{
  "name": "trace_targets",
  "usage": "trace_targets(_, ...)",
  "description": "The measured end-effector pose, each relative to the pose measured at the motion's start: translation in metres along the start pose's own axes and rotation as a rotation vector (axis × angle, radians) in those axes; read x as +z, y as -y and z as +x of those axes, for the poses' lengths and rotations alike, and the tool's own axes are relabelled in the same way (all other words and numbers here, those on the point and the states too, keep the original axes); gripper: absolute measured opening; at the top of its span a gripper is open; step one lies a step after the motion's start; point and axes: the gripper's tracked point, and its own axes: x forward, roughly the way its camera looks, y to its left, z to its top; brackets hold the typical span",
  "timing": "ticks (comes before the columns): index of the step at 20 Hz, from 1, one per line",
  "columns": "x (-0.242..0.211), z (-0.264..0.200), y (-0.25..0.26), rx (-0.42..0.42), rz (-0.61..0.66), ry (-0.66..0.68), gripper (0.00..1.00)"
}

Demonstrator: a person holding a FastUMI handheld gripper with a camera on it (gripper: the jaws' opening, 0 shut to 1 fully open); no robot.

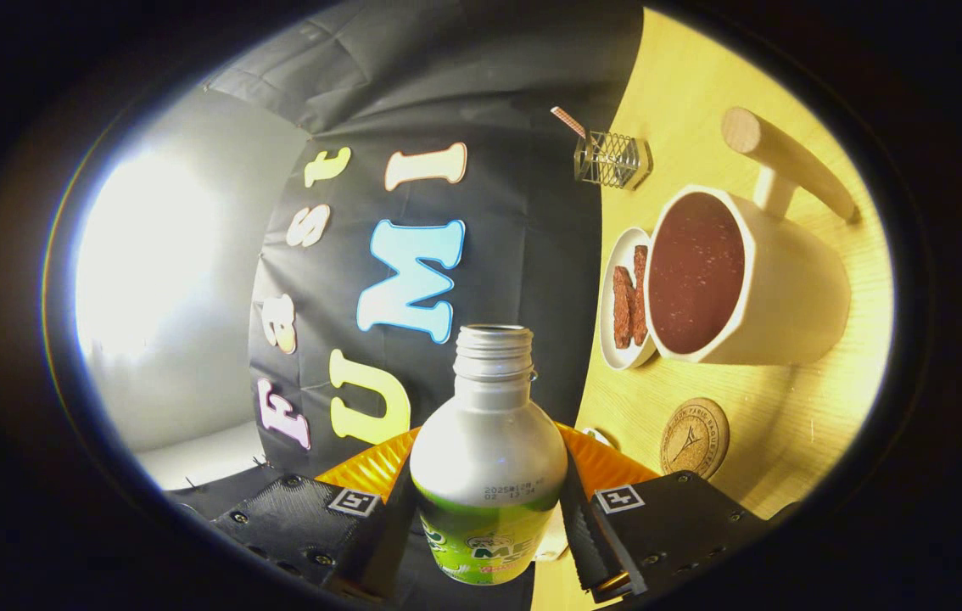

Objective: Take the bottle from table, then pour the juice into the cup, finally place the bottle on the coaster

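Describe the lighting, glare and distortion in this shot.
Gripper view: a blown-out white glare washes the pale wall; the table looks warm yellow; fisheye bends the table edge and tilts the scene sideways; the bottle, clamped in the gripper, and the cup stay sharp.

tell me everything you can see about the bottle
The bottle is clamped between the gripper fingers, one pressing on each side. It looks like metal: silver shoulder and threaded neck, green printed label lower down. The cap is off and the mouth is open. The view is rolled, so the wooden table stands on edge beside it. Its base is hidden.
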Motion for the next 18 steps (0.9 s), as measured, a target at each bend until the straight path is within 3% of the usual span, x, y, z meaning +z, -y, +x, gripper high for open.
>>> trace_targets(5,0.0040,0.0009,-0.0015,0.027,0.092,0.021,0.77)
trace_targets(18,0.0078,0.0085,0.0062,0.006,0.223,0.061,0.77)
